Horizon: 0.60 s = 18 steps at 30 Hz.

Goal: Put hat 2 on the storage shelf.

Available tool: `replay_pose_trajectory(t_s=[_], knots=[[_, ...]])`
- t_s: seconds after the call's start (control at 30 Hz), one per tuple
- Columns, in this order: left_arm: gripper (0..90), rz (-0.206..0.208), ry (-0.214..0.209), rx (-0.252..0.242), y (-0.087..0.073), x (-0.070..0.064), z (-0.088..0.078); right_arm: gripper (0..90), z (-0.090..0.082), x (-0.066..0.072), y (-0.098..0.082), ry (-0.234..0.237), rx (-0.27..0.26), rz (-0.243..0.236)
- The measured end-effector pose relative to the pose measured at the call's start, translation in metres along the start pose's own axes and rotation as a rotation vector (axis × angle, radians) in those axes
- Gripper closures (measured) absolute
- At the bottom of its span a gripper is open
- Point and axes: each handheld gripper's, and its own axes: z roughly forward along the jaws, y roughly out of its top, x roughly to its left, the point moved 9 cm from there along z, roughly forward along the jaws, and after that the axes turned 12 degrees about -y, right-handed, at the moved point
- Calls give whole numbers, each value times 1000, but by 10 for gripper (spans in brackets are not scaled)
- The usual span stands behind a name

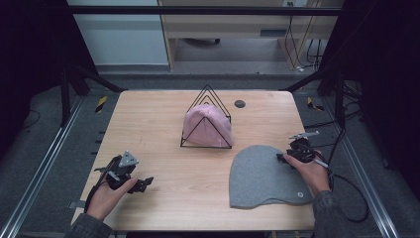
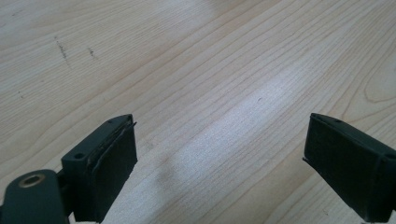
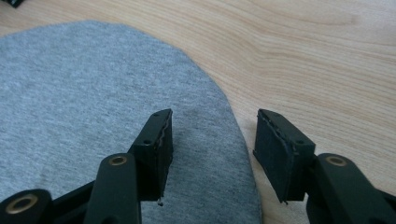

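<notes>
A grey knit hat (image 1: 265,176) lies flat on the wooden table (image 1: 148,124) at the front right. My right gripper (image 1: 281,158) sits low at the hat's right edge. In the right gripper view the right gripper (image 3: 213,128) is open: one jaw is over the grey hat (image 3: 93,93), the other over bare wood, and the pads press nothing. A pink hat (image 1: 208,126) hangs over a black wire triangle rack (image 1: 208,91) at the table's middle back. My left gripper (image 1: 143,183) rests near the front left corner; the left gripper (image 2: 219,158) stands wide open over bare wood.
A small dark round grommet (image 1: 239,103) sits in the tabletop behind the rack. A small metal stud (image 1: 300,195) marks the grey hat's front right corner. Black frame posts and cables stand off both sides of the table.
</notes>
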Motion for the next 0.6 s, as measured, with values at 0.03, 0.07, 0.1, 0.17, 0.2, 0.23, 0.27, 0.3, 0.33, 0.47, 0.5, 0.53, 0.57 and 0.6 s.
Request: replay_pose_trajectory(t_s=[0.03, 0.07, 0.1, 0.17, 0.2, 0.23, 0.27, 0.3, 0.33, 0.47, 0.5, 0.53, 0.57, 0.6], knots=[[88, 0, 0, -1, 0, 0, 0, 490, 0, 1, 0, -3, 1, -2], [88, -2, -1, -3, 0, 0, 0, 503, 0, 2, 0, 4, 0, -2], [89, -2, 0, -2, 0, 0, 0, 515, 0, 3, 0, 6, -1, -9], [89, 2, 0, 3, 0, 0, 0, 540, 0, 6, -1, 5, 5, -22], [89, 1, -2, 3, 0, 0, 0, 565, 0, 6, 0, 1, 2, -30], [89, 1, -2, 4, 0, 0, 0, 588, 0, 7, 0, 3, 4, -35], [89, 1, -2, 5, -1, 0, 0, 623, 0, 7, -1, -7, 7, -41], [89, -2, -6, 8, -1, -1, 1, 660, 0, 8, -1, -3, 9, -41], [89, -2, -6, 10, -1, -1, 1, 691, -1, 9, -1, 7, 15, -41], [90, -4, -14, 17, -2, -1, 2, 833, -2, 13, -2, 33, 22, -57], [90, -2, -19, 19, -2, -2, 3, 853, -3, 14, -2, 48, 20, -55], [90, -2, -20, 20, -2, -2, 3, 861, -2, 15, -2, 47, 16, -60], [90, -1, -18, 20, -2, -3, 3, 864, -2, 15, -2, 48, 12, -65], [90, 1, -20, 22, -2, -3, 3, 867, -3, 15, -2, 51, 12, -59]])
